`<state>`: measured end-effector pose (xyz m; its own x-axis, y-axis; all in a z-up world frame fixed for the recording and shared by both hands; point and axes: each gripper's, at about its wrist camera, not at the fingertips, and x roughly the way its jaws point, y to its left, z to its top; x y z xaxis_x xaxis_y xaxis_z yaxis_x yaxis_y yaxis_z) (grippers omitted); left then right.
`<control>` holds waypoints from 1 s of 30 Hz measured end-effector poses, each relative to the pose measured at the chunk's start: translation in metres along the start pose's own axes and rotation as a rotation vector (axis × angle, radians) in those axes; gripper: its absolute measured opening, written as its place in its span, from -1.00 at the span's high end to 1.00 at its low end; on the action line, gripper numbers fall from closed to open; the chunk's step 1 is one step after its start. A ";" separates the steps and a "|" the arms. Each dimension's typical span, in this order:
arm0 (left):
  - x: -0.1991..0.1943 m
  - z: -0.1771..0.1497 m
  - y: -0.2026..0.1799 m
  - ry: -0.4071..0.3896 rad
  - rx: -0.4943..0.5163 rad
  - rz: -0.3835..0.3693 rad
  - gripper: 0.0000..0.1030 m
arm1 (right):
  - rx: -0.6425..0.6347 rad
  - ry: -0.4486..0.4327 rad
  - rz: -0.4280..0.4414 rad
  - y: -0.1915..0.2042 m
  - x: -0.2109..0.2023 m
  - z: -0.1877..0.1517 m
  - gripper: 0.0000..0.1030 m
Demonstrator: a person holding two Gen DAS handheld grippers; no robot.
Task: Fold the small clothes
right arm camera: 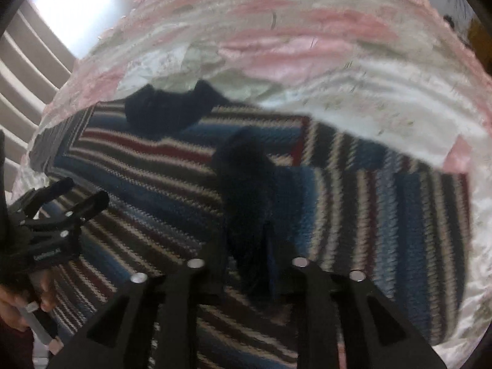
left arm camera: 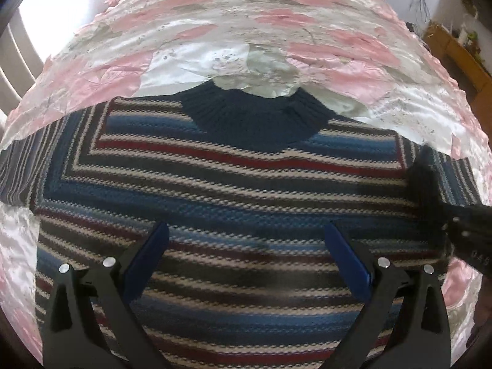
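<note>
A small knitted sweater with blue, red, cream and dark stripes lies flat, its navy ribbed collar at the far side. My left gripper hovers open over the body with nothing between its blue pads. The right gripper's black frame enters at the right edge. In the right wrist view the right sleeve is drawn across the body. Its dark navy cuff sits between the close-set fingers of my right gripper, which is shut on it. The left gripper shows at the left, held by a hand.
The sweater rests on a shiny pink-and-white floral cloth that covers the whole surface. Pale slats and a bright window lie beyond the left edge. Wooden furniture stands off the far right.
</note>
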<state>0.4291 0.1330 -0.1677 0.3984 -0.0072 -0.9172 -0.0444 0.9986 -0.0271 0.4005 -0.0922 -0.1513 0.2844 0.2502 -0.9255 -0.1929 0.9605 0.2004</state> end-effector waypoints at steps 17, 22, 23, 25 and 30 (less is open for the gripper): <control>0.028 -0.016 -0.098 0.146 0.028 -0.264 -0.92 | 0.196 -0.140 -0.006 -0.116 -0.081 -0.068 0.30; 0.039 -0.015 -0.121 0.196 0.004 -0.312 -0.32 | 0.219 -0.170 0.027 -0.130 -0.084 -0.085 0.31; 0.043 -0.015 -0.125 0.211 0.005 -0.318 -0.27 | 0.215 -0.175 0.031 -0.131 -0.085 -0.087 0.31; 0.046 -0.014 -0.132 0.214 0.004 -0.309 -0.26 | 0.205 -0.184 0.027 -0.129 -0.086 -0.089 0.31; 0.042 -0.013 -0.134 0.196 -0.033 -0.346 0.62 | 0.182 -0.205 0.017 -0.125 -0.092 -0.093 0.31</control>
<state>0.4396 -0.0017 -0.2078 0.2124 -0.3562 -0.9099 0.0314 0.9332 -0.3580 0.3109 -0.2464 -0.1215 0.4706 0.2680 -0.8407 -0.0324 0.9574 0.2870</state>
